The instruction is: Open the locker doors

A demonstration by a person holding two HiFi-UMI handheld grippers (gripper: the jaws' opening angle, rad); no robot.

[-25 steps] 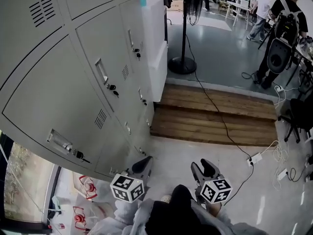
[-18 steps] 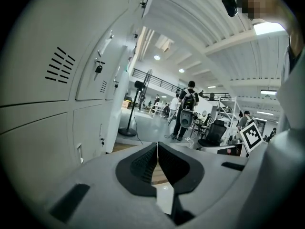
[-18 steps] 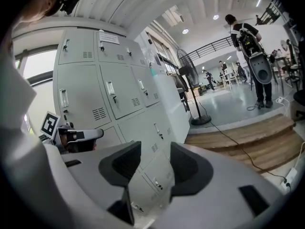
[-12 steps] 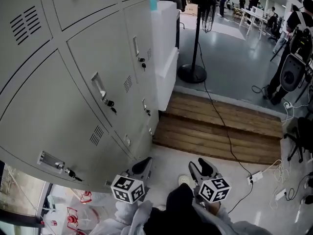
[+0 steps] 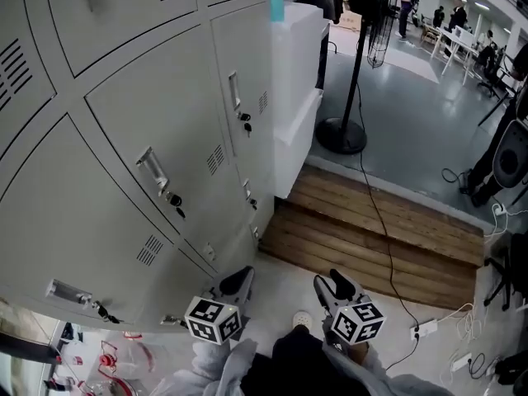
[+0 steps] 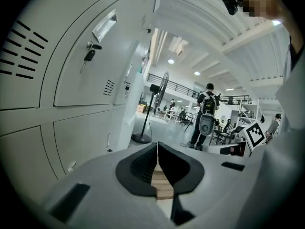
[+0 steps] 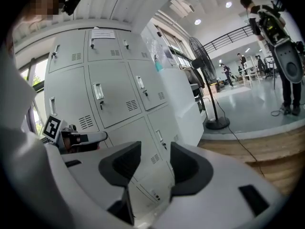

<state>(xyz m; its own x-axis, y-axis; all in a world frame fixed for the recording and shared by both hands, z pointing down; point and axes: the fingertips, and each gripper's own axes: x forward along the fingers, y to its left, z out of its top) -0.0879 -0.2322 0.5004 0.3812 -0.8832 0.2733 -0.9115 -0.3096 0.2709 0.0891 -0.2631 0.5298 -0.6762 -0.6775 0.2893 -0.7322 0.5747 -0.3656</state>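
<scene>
Holding both tongs low in front of me, I have the left tongs [image 6: 157, 149] clenched on nothing, jaws tip to tip. The right tongs [image 7: 156, 159] are released, jaws apart, with only grey locker fronts showing through the gap. Neither pair touches anything.

The lockers [image 5: 49, 188] stand on my left and run away toward the far side. That makes the left tongs the nearer pair, just beside the foot of the bank. The right tongs sit further out over the floor [image 5: 285, 280].

Every door I can see is shut. The likeliest door [image 5: 177, 139] lies up and to the left of the left tongs. Its handle [image 5: 152, 168] is a narrow pull whose long axis runs up the door, and a key [image 5: 174, 201] hangs just below it.

I judge the move turns on that. The left tongs must rise, swing left and unclench, so the jaws close across the handle's short side.
</scene>
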